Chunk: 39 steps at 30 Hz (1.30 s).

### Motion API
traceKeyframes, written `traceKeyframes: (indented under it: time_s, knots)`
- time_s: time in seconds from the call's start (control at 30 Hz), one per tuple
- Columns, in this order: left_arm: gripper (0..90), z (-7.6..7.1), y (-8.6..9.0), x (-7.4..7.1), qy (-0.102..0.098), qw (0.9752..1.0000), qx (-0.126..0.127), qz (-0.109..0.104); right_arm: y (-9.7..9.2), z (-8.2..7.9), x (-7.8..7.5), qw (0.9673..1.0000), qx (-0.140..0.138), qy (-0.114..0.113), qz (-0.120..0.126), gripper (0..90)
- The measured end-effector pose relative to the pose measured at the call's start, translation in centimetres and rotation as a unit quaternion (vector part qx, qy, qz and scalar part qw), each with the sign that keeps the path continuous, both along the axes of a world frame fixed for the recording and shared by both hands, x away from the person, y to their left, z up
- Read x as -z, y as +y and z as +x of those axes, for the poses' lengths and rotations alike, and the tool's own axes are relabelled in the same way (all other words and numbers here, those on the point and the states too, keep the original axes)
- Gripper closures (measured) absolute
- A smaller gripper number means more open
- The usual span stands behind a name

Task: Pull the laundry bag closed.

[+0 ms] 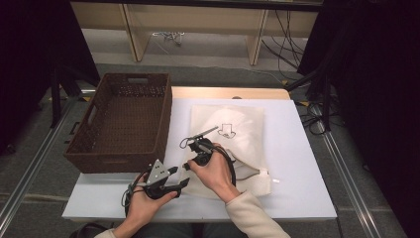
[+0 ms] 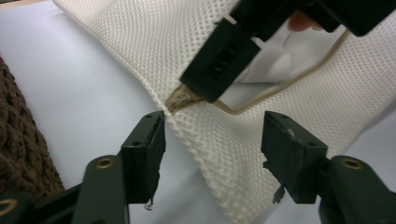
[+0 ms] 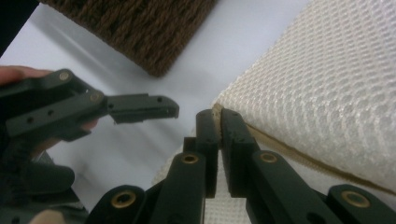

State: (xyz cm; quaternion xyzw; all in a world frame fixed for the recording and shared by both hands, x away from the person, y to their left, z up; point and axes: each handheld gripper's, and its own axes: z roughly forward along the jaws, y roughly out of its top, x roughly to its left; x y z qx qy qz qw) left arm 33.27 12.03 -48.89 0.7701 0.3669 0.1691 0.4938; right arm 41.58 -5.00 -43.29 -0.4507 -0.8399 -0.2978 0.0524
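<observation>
One white mesh bag (image 1: 233, 144) is lying flat on the white bench (image 1: 297, 198), a little right of the middle, and it is carrying a small dark drawing on its upper part. Along its near left edge a beige zipper (image 2: 180, 99) is running, and the bag's opening is gaping slightly behind it, with pale cloth showing inside.

At this corner the right tool (image 3: 219, 119) is working. Its two black jaws are standing pressed together, and in the right gripper view they are pinching the beige end of the zipper at the corner of the mesh. In the left gripper view the same tool is coming down from above onto that zipper end.

Just beside it, toward the person, the left tool (image 2: 212, 140) is staying partly open. The mesh edge is lying between its jaws; one jaw is near the fabric, but they are not gripping it.

Both hands are entering from the near side of the bench, close together.

Farther left, a brown woven basket (image 1: 121, 119) is standing on the bench, near the bag but apart from it.
</observation>
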Motion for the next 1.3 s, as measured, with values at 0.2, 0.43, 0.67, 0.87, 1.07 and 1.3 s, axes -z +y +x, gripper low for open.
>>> traceKeyframes:
  time_s: [0.2,0.43,0.67,0.87,1.07,1.3]
  knots:
    - [48.7,0.2,-0.3,0.0,0.010,0.9999,0.012,0.000,-1.1,-0.8,-0.8,1.0000,0.006,0.007,0.000,87.4]
    - [55.6,0.8,-0.6,0.4,0.042,0.9988,0.022,-0.013,-1.7,-1.3,-1.0,0.9999,-0.009,-0.001,-0.005,87.4]
    - [63.5,1.7,-1.3,0.7,0.070,0.9964,0.028,-0.037,-1.9,-1.5,-1.2,1.0000,-0.008,0.000,-0.002,87.4]
    - [72.5,2.5,-1.2,0.9,0.077,0.9960,0.017,-0.043,-2.0,-1.5,-1.0,0.9999,-0.007,0.006,-0.006,87.4]
    - [82.8,2.4,-1.2,0.6,0.086,0.9942,0.014,-0.063,-2.5,-1.4,-1.1,0.9999,-0.005,0.011,0.000,87.4]
    - [84.7,2.3,-1.2,0.5,0.091,0.9939,0.010,-0.062,-2.7,-1.3,-0.6,0.9998,-0.002,0.017,0.007,87.4]
